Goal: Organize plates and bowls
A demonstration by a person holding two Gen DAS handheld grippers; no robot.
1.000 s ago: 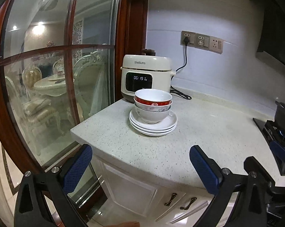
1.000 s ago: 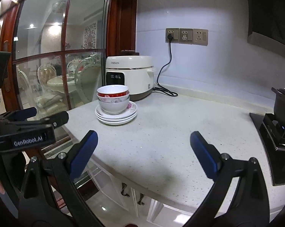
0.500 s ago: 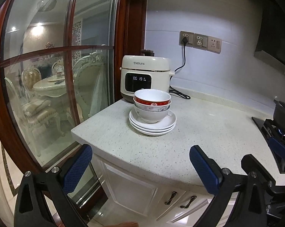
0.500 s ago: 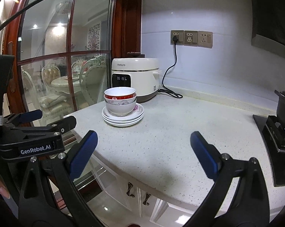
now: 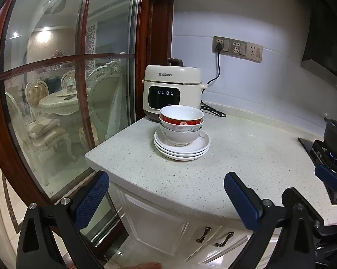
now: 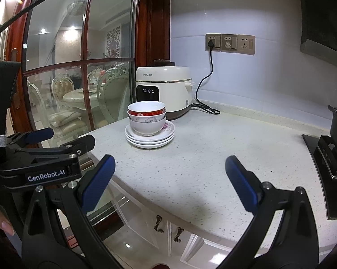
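I see the bowls (image 5: 180,124) nested and sitting on the stacked plates (image 5: 182,149) on the table (image 5: 247,157), just before the rice cooker (image 5: 171,89). That pile fits either a finished tidy-up or dishes awaiting sorting. My left gripper (image 5: 166,192) and right gripper (image 6: 169,179) are both spread wide, holding nothing, well short of it.

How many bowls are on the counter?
2 visible, nested: a red-banded bowl sits inside a flower-patterned bowl, both on the stack of plates before the rice cooker. Another may hide between.
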